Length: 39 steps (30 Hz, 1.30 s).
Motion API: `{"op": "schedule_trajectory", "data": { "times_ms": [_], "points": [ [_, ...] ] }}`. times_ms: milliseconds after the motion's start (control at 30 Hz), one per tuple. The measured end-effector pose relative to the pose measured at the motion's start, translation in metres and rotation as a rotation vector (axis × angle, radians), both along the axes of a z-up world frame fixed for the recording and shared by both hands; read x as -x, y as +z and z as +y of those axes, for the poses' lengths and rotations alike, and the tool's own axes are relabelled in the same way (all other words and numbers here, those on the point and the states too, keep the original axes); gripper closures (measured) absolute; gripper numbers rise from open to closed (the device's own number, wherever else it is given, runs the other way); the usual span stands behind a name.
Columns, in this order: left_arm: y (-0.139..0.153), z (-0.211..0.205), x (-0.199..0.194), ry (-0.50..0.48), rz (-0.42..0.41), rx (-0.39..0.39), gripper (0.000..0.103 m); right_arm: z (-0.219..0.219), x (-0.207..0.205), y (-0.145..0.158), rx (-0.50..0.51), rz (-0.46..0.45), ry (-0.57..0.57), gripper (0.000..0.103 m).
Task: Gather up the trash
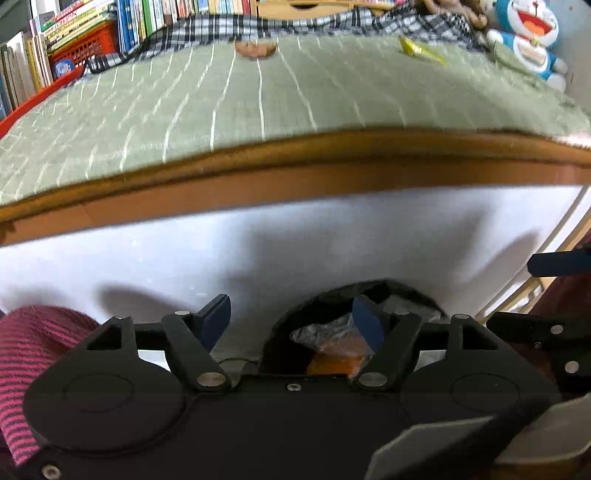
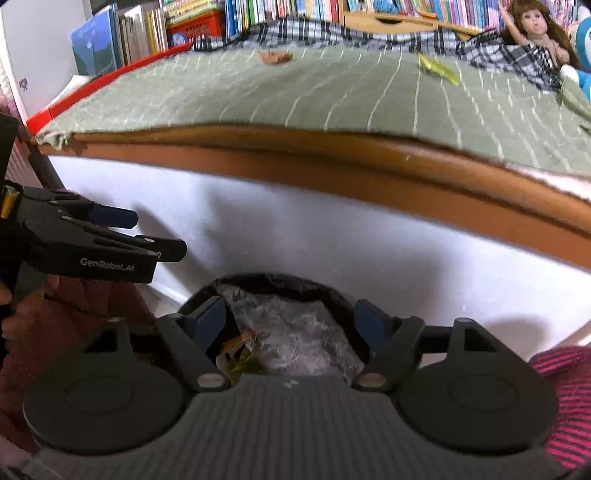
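A bin with a black liner (image 2: 273, 279) stands on the floor against the bed's white side panel. Crumpled clear plastic (image 2: 299, 336) and an orange and green wrapper (image 2: 242, 350) lie inside it. My right gripper (image 2: 290, 321) hangs open over the bin mouth with nothing between its pads. My left gripper (image 1: 291, 317) is open too, just left of the bin (image 1: 373, 286), and holds nothing; orange wrapper (image 1: 332, 360) shows below its right finger. It also shows at the left of the right wrist view (image 2: 147, 232). On the bed lie a brown scrap (image 1: 256, 48) and a yellow wrapper (image 1: 421, 50).
A green striped quilt (image 2: 332, 96) covers the bed above a wooden rail (image 2: 295, 155). Behind it are bookshelves (image 1: 155, 18), a red crate (image 1: 85, 44), plaid cloth (image 2: 314, 29), a blue plush toy (image 1: 524, 33) and a doll (image 2: 535, 26). Pink striped sleeves (image 1: 22, 350) flank the grippers.
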<state>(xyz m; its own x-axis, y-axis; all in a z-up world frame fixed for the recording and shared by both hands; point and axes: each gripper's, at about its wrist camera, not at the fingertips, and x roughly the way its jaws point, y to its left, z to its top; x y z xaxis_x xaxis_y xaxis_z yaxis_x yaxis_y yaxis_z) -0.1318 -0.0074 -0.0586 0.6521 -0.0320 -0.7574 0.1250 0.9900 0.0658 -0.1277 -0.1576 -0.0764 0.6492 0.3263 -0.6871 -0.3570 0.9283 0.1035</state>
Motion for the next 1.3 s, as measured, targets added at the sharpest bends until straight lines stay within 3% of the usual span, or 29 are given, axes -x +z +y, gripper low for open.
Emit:
{"op": "schedule_trajectory", "data": {
  "times_ms": [300,500,633,933,1133,1300],
  "points": [
    [0.068,0.008,-0.019,-0.037,-0.17,0.065,0.02,-0.025,-0.012,0.066,-0.066,-0.211,0.002,0.015],
    [0.111,0.009,-0.061,-0.029,-0.295,0.056,0.017,-0.039,-0.051,0.091,-0.026,-0.323,-0.07,0.015],
    [0.124,0.011,-0.102,-0.026,-0.323,0.072,0.014,-0.055,-0.09,0.097,-0.014,-0.343,-0.134,0.015],
    [0.113,0.02,-0.211,0.059,-0.265,0.14,0.014,-0.073,-0.176,0.085,0.002,-0.277,-0.231,0.015],
    [0.09,0.013,-0.263,0.1,-0.241,0.075,0.014,-0.078,-0.22,0.073,-0.004,-0.244,-0.282,0.015],
    [0.071,0.01,-0.29,0.12,-0.189,0.066,0.014,-0.071,-0.247,0.064,0.022,-0.213,-0.29,0.015]
  ]
}}
